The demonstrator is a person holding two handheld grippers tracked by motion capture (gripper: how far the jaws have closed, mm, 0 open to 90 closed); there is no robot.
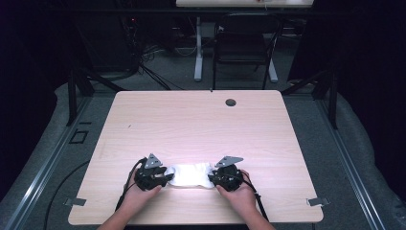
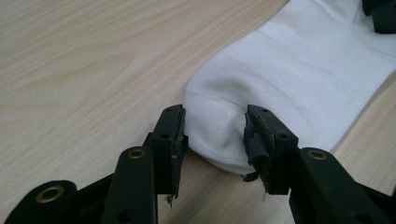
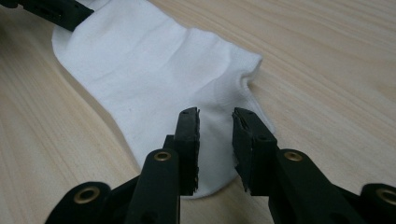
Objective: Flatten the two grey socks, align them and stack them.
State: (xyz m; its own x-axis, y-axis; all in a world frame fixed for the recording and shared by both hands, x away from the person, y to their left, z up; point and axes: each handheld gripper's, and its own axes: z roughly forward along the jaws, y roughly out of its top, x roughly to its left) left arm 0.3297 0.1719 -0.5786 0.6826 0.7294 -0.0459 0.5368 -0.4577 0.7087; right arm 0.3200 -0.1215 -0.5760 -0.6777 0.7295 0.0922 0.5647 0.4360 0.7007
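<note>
Sock [image 1: 190, 174], white, lies flat on pale wooden table [image 1: 191, 124].

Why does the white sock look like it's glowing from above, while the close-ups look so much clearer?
High view: the sock is overexposed, its folds washed out, and the room behind the table is dark. Left gripper view: even light, the sock's weave sharp, the nearest parts of the jaws soft. Right gripper view: the same, creases and wood grain clear.
</note>
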